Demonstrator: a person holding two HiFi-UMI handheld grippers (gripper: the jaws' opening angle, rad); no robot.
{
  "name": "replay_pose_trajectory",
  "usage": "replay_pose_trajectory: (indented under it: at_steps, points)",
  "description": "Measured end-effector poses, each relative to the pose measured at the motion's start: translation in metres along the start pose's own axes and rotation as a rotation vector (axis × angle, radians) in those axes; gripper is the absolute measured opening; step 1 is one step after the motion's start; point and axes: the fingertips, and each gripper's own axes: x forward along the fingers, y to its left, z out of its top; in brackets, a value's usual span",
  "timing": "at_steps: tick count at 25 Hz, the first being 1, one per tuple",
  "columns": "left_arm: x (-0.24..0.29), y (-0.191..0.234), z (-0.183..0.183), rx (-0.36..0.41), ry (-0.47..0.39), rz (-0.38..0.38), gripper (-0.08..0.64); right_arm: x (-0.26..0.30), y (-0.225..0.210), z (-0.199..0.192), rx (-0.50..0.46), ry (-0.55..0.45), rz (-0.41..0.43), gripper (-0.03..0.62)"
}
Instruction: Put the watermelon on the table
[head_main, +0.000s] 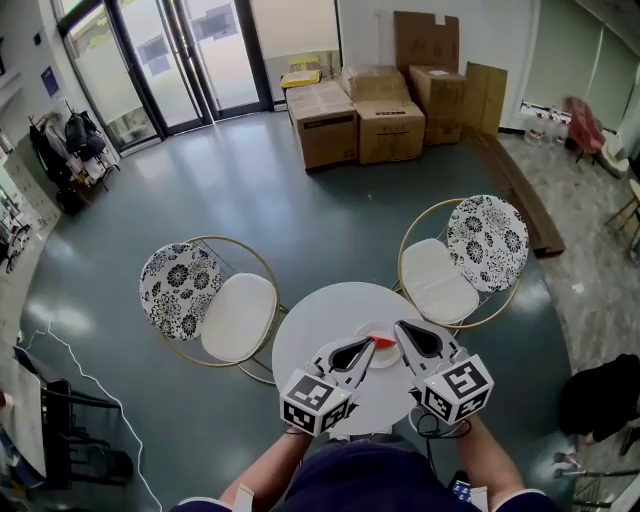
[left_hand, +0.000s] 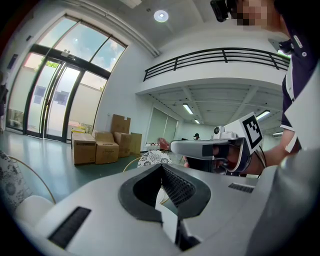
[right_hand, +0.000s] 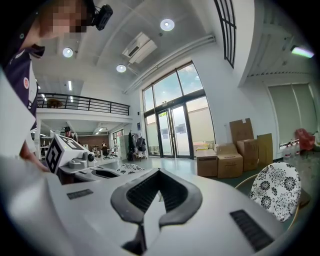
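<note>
A red watermelon slice (head_main: 384, 342) lies on a small white plate (head_main: 386, 359) on the round white table (head_main: 312, 340). Both grippers hover above the table, side by side, pointing away from me. My left gripper (head_main: 368, 346) has its tip just left of the slice; its jaws are shut and empty (left_hand: 161, 166). My right gripper (head_main: 400, 326) sits to the right of the slice, also shut with nothing between its jaws (right_hand: 159, 171). Each gripper view shows the other gripper alongside: the right one (left_hand: 200, 148) and the left one (right_hand: 95, 173).
Two gold-framed chairs with floral backs stand beside the table, one to the left (head_main: 215, 300) and one to the right (head_main: 465, 255). Cardboard boxes (head_main: 375, 115) are stacked at the far wall beside glass doors (head_main: 170, 60). A cable (head_main: 90, 385) runs across the floor at left.
</note>
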Motion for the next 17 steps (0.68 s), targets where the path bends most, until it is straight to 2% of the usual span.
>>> replay_pose_trajectory:
  at_steps: [17]
  points:
    - [0.0014, -0.0043, -0.0041, -0.002, 0.004, -0.006, 0.005, -0.0028, -0.0021, -0.0021, 0.011, -0.006, -0.006, 0.005]
